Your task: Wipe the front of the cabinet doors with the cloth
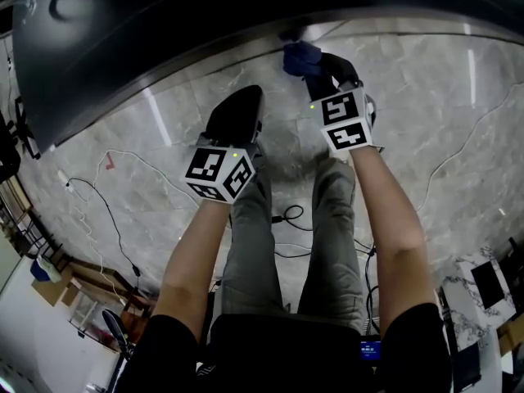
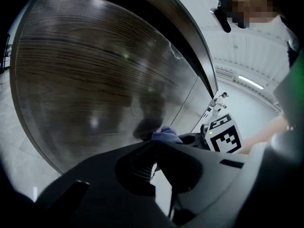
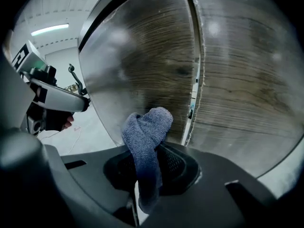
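My blue knit cloth [image 3: 145, 137] is bunched against the glossy wood-grain cabinet door [image 3: 147, 51], clamped in my right claw [image 3: 145, 167]; my left claw [image 2: 153, 148] hangs closed, empty, near that door

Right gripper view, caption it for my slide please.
Right tongs clamp a blue cloth in front of the wood-grain cabinet doors.

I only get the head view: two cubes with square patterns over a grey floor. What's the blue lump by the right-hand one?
Observer: A blue knitted cloth; the right gripper view shows the right gripper clamped on it.
Operator: And the other one?
Observer: The left gripper holds nothing; its own view shows its jaws close together.
Operator: What's that dark curve ahead?
Observer: Wood-grain cabinet doors, with a vertical seam just right of the cloth.
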Demonstrator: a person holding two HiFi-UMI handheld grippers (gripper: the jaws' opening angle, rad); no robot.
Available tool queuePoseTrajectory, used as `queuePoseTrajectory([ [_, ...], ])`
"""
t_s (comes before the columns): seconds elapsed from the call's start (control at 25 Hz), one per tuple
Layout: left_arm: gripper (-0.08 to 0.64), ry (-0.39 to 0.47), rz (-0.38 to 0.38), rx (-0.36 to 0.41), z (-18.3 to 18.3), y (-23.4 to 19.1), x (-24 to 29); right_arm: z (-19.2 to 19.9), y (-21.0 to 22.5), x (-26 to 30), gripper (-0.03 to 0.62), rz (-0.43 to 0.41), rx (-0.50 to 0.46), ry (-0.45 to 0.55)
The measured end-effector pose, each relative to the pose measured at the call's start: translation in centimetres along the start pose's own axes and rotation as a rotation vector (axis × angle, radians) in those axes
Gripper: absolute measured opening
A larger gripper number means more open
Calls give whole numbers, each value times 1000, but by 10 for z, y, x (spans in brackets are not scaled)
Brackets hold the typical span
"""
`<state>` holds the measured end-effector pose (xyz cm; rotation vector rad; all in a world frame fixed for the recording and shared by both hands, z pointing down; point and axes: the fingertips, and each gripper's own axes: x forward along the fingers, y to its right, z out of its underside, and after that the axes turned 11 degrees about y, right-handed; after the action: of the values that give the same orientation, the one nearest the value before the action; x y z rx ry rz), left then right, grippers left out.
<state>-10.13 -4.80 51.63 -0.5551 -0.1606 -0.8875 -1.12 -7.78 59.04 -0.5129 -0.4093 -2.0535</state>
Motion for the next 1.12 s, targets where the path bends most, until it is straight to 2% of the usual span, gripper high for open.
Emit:
queuePoseTrajectory([
  [0.4, 9, -4, 36, 22, -11, 57, 23, -30, -9, -64, 71, -53, 53, 83],
  [0.68, 9, 62, -35, 13, -30, 85, 18, -51, 0, -112, 71, -66, 101, 127],
  [0.88, 9, 120, -109, -24, -43, 98, 0, -58, -8, -136, 71, -110, 78, 126],
  [1.12, 9, 124, -106, -74, -36, 99, -22, -74, -17, -145, 71, -82, 82, 144],
])
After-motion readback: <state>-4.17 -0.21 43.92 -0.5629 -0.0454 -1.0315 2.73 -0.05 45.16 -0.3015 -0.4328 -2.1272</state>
